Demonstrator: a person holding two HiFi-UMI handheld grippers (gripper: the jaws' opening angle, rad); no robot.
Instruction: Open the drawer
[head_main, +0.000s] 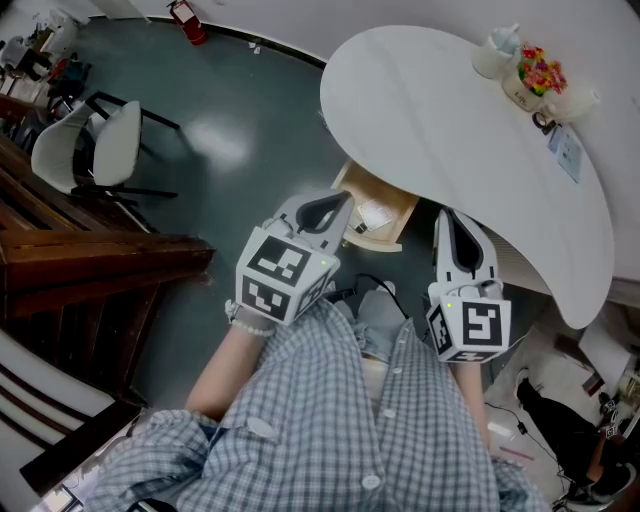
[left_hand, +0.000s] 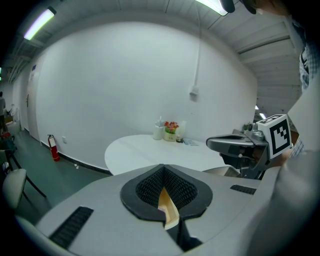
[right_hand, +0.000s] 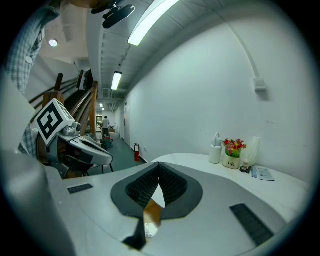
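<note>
Nearest, close against the checked shirt (head_main: 330, 420), the left tongs (head_main: 338, 205) are pressed together on nothing, and the right tongs (head_main: 447, 218) are likewise closed and empty. They seem to idle there because the pull looks done. Just beyond their tips the wooden drawer (head_main: 380, 240) juts from under the white table (head_main: 450, 120) (papers (head_main: 375, 213) inside) — a flower pot (head_main: 538, 78) sits farthest.

A rounded white tabletop (head_main: 440, 130) carries a small group at its far edge: a white container (head_main: 497, 52), a white pot of colourful flowers (head_main: 535, 80) just beside it, and a printed leaflet (head_main: 566, 150) nearby.
</note>
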